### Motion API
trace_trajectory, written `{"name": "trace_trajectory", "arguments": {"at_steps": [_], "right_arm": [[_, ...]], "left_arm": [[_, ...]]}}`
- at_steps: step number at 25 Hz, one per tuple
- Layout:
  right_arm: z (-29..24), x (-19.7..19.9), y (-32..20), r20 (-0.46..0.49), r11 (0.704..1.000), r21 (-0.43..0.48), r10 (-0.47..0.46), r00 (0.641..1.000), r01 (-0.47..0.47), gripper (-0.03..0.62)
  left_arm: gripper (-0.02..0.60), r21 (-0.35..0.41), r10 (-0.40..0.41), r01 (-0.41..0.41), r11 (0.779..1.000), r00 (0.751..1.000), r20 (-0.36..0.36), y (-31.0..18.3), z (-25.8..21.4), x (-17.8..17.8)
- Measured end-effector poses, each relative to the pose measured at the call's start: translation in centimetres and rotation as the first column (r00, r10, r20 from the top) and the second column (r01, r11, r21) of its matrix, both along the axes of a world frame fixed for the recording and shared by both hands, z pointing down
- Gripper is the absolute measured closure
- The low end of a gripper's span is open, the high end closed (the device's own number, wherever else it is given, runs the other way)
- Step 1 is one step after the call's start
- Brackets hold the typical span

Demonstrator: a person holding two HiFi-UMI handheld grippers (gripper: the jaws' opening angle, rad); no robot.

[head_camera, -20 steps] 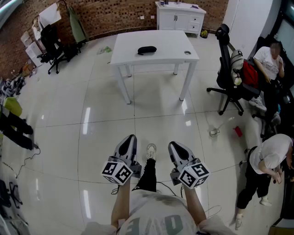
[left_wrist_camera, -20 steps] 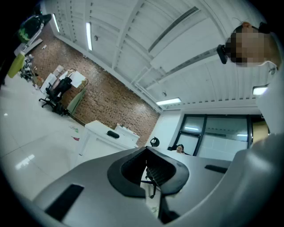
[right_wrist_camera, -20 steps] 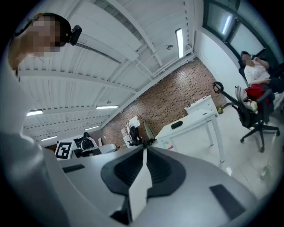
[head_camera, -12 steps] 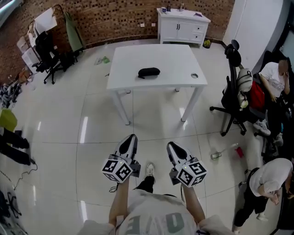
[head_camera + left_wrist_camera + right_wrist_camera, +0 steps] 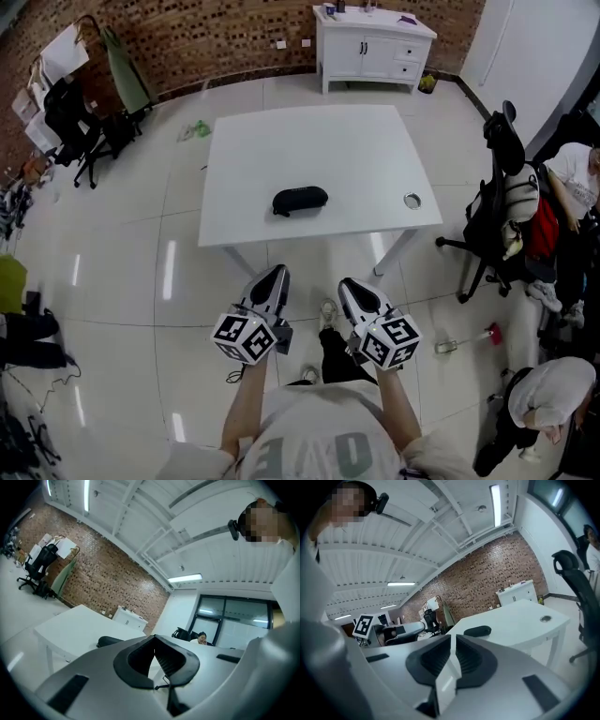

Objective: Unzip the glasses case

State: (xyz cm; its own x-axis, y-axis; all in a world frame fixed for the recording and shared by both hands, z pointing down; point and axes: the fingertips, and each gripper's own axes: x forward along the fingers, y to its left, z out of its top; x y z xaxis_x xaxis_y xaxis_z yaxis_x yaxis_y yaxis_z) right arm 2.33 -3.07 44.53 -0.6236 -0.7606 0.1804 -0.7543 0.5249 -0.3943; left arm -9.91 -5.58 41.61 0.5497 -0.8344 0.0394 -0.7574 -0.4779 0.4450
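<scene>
A black zipped glasses case (image 5: pixel 300 200) lies near the middle of the white table (image 5: pixel 375 159). It also shows small beyond the jaws, as the case (image 5: pixel 110 641) in the left gripper view and the case (image 5: pixel 477 631) in the right gripper view. My left gripper (image 5: pixel 273 279) and right gripper (image 5: pixel 348 287) hang side by side in front of the table's near edge, short of the case. Both are shut with nothing between the jaws. The left gripper (image 5: pixel 154 641) and right gripper (image 5: pixel 453 644) point toward the table.
A round cable hole (image 5: pixel 412 201) sits at the table's right side. A black office chair (image 5: pixel 502 187) with bags stands to the right, with people beyond it. A white cabinet (image 5: pixel 375 42) stands against the brick wall. More chairs (image 5: pixel 75 122) stand at the far left.
The table and case have come much closer in the head view as the person walked up. Both grippers now hang just short of the table's near edge, still shut.
</scene>
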Motion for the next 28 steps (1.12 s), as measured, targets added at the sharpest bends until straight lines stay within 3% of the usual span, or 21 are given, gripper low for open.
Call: {"name": "trace_trajectory", "arguments": {"at_steps": [3,9,13,16,18,22,24,28], "right_arm": [[1.7,0.5,-7.2,-0.013,0.999,-0.019,-0.035,0.999,0.035,0.545],[5.5,1.3,-18.8,-0.112,0.988,-0.105,-0.127,0.986,0.116,0.545],[10.0,0.7,-23.1,-0.215,0.966,-0.192,-0.212,0.953,0.172,0.543],[13.0,-0.1,-24.8,-0.285,0.947,-0.238,-0.281,0.917,0.216,0.543],[14.2,-0.6,-25.5,-0.308,0.933,-0.262,-0.322,0.895,0.246,0.510],[15.1,-1.5,-27.0,-0.326,0.917,-0.297,-0.359,0.874,0.266,0.507],[15.6,-1.9,-27.3,-0.334,0.903,-0.322,-0.391,0.858,0.286,0.507],[16.5,-2.0,-27.7,-0.371,0.888,-0.354,-0.422,0.827,0.293,0.508]], "left_arm": [[0.583,-0.023,0.007,-0.007,1.000,1.000,0.014,-7.2,1.9,1.6],[0.584,-0.128,0.018,-0.004,0.992,0.993,0.113,-18.9,5.3,3.8],[0.584,-0.247,0.039,0.021,0.969,0.971,0.236,-23.7,8.9,3.9],[0.584,-0.310,0.060,0.032,0.950,0.957,0.284,-26.2,10.5,3.7],[0.583,-0.352,0.098,0.025,0.936,0.940,0.327,-27.2,11.5,4.0],[0.583,-0.453,0.215,0.001,0.892,0.879,0.425,-28.1,13.9,4.4],[0.583,-0.499,0.251,-0.013,0.867,0.875,0.414,-28.3,14.8,4.7],[0.583,-0.534,0.257,-0.047,0.844,0.910,0.325,-28.3,15.2,5.0]]}}
